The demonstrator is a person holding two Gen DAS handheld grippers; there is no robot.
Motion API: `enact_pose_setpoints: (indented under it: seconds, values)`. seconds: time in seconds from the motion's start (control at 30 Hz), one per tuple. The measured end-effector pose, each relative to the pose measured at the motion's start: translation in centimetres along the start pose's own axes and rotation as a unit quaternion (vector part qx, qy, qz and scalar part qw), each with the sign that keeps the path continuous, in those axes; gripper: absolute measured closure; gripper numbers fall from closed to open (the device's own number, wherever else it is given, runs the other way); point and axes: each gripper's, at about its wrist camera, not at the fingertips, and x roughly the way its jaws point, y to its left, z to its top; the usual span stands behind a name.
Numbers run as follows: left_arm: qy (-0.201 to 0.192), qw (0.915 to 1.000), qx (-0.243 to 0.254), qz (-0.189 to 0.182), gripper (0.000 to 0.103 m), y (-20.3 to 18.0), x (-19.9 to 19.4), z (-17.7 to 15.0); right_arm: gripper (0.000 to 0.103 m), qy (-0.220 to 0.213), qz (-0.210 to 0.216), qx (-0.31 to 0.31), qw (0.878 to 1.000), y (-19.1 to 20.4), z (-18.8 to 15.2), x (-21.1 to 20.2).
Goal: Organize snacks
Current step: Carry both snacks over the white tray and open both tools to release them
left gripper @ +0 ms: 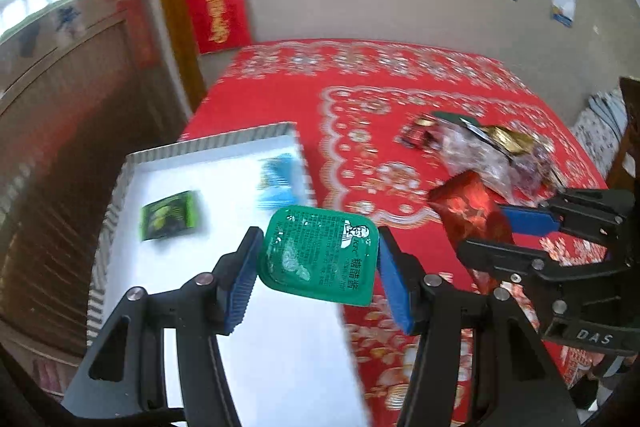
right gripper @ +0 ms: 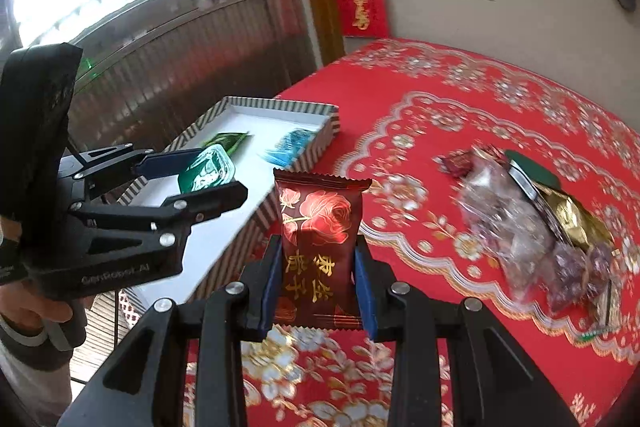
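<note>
A red floral cloth point(left gripper: 400, 99) covers the surface. At its left edge sits one white tray point(left gripper: 208, 151) with striped walls, holding two packets: a dark green one point(left gripper: 170, 214) and a blue one point(left gripper: 280, 179). Toward the right edge lies one heap of wrapped snacks point(right gripper: 532, 211). The right tool point(right gripper: 319, 291) grips an upright maroon packet point(right gripper: 318, 227) with a gold-edged rose and Chinese characters. The left tool point(left gripper: 318, 259) clamps a green sauce tub point(left gripper: 320, 255), its lid printed in Chinese, above the tray's near right edge.
</note>
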Motion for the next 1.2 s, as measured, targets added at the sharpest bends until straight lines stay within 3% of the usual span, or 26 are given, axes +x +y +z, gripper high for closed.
enact_pose_setpoints:
  seconds: [0.27, 0.77, 1.2]
  values:
    - [0.012, 0.9984, -0.037, 0.040, 0.045, 4.9, 0.6, -1.2, 0.070, 0.009, 0.028, -0.022, 0.999, 2.8, 2.0, 2.2]
    - [0.051, 0.9922, -0.090, 0.069, 0.045, 10.7, 4.2, -2.7, 0.070, 0.061, 0.051, -0.065, 0.995, 7.1, 5.5, 9.6]
    - [0.065, 0.9905, -0.075, 0.095, 0.045, 11.0, 5.1, -2.9, 0.070, 0.096, 0.049, -0.063, 0.992, 7.6, 5.0, 12.8]
